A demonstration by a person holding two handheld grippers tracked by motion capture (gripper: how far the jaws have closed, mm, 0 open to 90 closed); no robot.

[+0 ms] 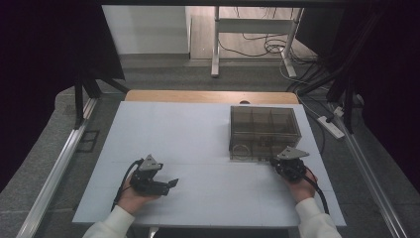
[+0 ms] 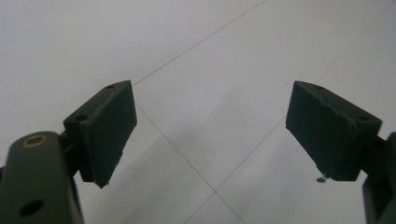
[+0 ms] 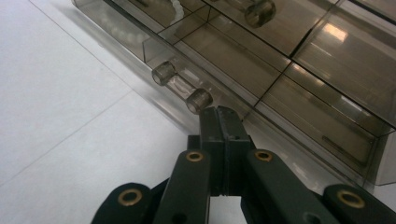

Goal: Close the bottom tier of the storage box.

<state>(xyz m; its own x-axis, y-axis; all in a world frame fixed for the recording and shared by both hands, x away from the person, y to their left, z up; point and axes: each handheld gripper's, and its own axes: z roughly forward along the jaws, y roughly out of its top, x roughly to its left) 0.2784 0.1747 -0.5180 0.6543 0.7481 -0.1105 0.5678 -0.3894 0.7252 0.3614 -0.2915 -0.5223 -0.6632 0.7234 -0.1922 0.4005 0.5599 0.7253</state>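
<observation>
A smoky see-through box (image 1: pixel 265 130) with several compartments stands on the right half of the white table (image 1: pixel 198 139). My right gripper (image 1: pixel 278 161) sits at its near right corner, held in a hand. In the right gripper view its jaws (image 3: pixel 222 114) are pressed together with nothing between them. Their tips lie just beside the right knob of a clear bar handle (image 3: pixel 182 87) on the box's (image 3: pixel 289 56) front wall; contact cannot be told. My left gripper (image 1: pixel 172 183) rests low over the near left of the table. Its jaws (image 2: pixel 210 128) are spread wide over bare tabletop.
A white beaded string (image 3: pixel 175 11) lies in one compartment. A wooden strip (image 1: pixel 208 96) runs along the table's far edge. Beyond it are a desk frame (image 1: pixel 216 44) and floor cables (image 1: pixel 270 47). A power strip (image 1: pixel 331 126) lies on the floor at the right.
</observation>
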